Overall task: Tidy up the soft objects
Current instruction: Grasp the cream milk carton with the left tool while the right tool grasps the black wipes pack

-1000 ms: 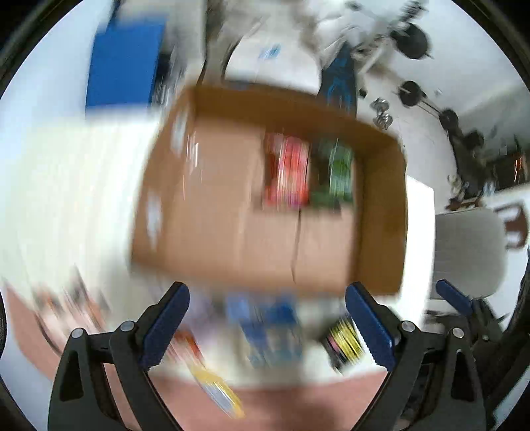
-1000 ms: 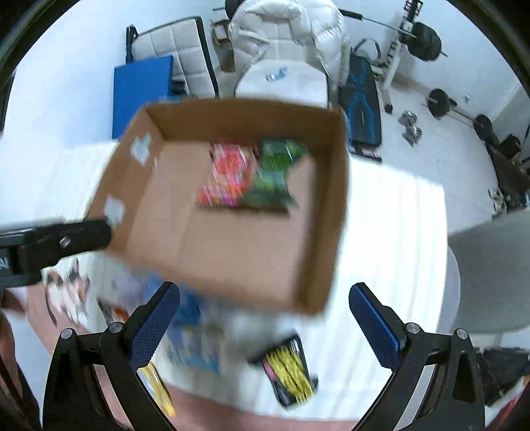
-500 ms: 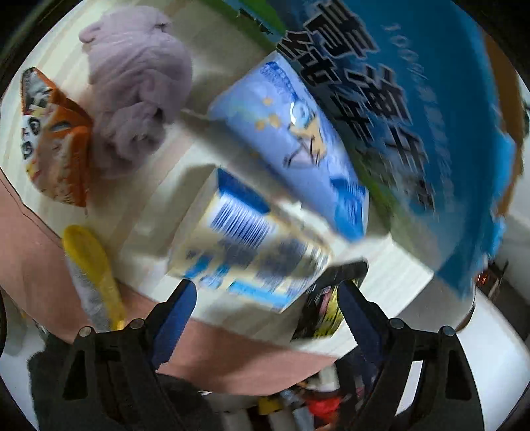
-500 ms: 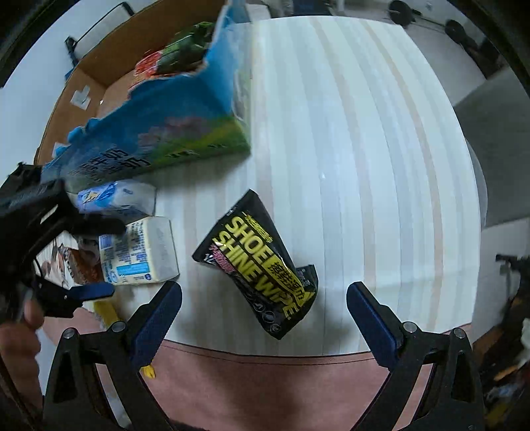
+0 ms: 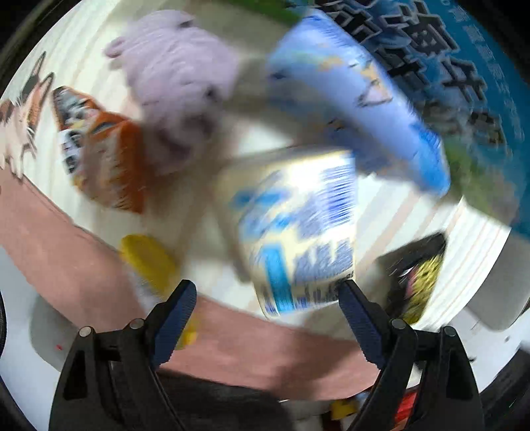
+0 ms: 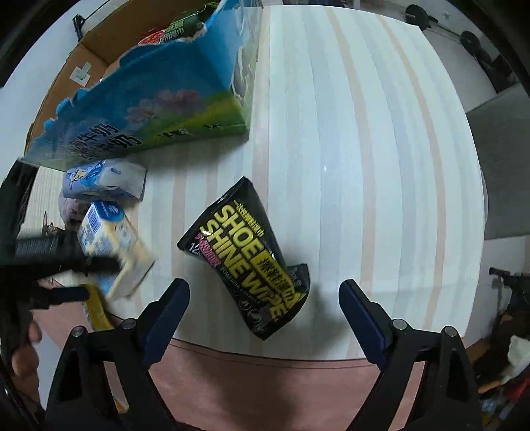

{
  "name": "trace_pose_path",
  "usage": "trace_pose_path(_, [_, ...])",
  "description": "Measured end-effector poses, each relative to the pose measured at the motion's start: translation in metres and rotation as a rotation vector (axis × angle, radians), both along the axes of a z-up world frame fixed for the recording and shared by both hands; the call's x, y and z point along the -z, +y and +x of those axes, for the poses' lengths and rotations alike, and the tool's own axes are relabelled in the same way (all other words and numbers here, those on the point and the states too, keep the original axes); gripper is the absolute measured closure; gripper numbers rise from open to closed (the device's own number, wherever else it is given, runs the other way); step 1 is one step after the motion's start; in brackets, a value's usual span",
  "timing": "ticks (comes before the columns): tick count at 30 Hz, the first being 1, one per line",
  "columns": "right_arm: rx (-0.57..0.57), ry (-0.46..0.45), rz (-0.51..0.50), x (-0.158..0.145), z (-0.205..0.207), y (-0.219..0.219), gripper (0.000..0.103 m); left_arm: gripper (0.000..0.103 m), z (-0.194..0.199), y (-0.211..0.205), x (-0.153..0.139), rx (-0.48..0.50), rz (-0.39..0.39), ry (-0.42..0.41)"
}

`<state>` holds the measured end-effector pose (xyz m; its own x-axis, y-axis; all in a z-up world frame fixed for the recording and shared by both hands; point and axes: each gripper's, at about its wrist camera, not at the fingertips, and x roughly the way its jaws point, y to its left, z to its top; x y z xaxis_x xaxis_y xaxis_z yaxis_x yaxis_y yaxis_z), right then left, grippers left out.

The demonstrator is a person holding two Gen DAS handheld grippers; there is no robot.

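Left wrist view, heavy blur: left claw (image 5: 266, 298) spread wide, nothing gripped, one white-and-blue tissue pack (image 5: 298, 232) just ahead between its tips on the striped table (image 5: 470, 238). Around it: one lilac soft cloth (image 5: 179, 86), one orange packet (image 5: 106, 165), one pale blue tissue pack (image 5: 357, 89), one yellow item (image 5: 149, 262) at the table edge, one black wipe pouch (image 5: 417, 268), and the blue printed box (image 5: 463, 66) wall behind. Right wrist view, sharp: right claw (image 6: 263, 300) also wide open, empty, hovering over the black shoe shine wipe pouch (image 6: 246, 258) lying flat on the table. One blue printed box (image 6: 149, 102), open-topped, holds one red packet (image 6: 152, 37) and one green packet (image 6: 185, 25); nothing else visible inside.
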<state>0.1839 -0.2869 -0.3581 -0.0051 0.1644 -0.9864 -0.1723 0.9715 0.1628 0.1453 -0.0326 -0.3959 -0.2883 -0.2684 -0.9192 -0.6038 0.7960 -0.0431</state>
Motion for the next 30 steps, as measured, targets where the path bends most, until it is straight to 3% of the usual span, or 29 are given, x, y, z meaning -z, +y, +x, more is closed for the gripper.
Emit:
trace_pose_path(3, [-0.022,0.012,0.003,0.006,0.007,0.001,0.009,0.015,-0.007,0.002,-0.016,0.070,0.023,-0.044])
trace_pose_path(6, [-0.059,0.046,0.003,0.019,0.014,0.010,0.009,0.015,-0.009,-0.004,-0.025,0.073,0.048,-0.100])
trace_pose_path(12, [-0.155,0.094,-0.040,0.057,0.016,0.035,0.010,0.015,0.015,-0.037,0.013,0.100,0.019,-0.106])
trace_pose_path(13, [-0.160,0.104,-0.046,0.061,0.014,0.036,0.016,0.023,0.014,-0.046,0.019,0.131,0.018,-0.101])
trace_pose_path(14, [-0.160,0.086,-0.073,0.061,0.010,0.038,0.032,0.038,0.013,-0.057,0.025,0.177,0.027,-0.091])
trace_pose_path(16, [-0.164,0.074,-0.112,0.061,0.001,0.046,0.045,0.039,0.008,-0.072,0.027,0.287,0.051,-0.104])
trace_pose_path(18, [-0.108,0.168,-0.023,0.064,-0.010,0.041,0.045,0.040,0.001,-0.086,0.025,0.430,0.108,-0.115])
trace_pose_path(21, [-0.038,0.219,0.045,0.066,-0.021,0.034,0.040,0.040,-0.019,-0.101,0.027,0.574,0.179,-0.115])
trace_pose_path(26, [0.035,0.200,0.053,0.075,-0.023,0.032,0.038,0.039,-0.016,-0.087,0.043,0.439,0.147,-0.104])
trace_pose_path(30, [0.023,0.167,0.009,0.078,-0.014,0.048,0.036,0.041,-0.020,-0.091,0.049,0.379,0.135,-0.134])
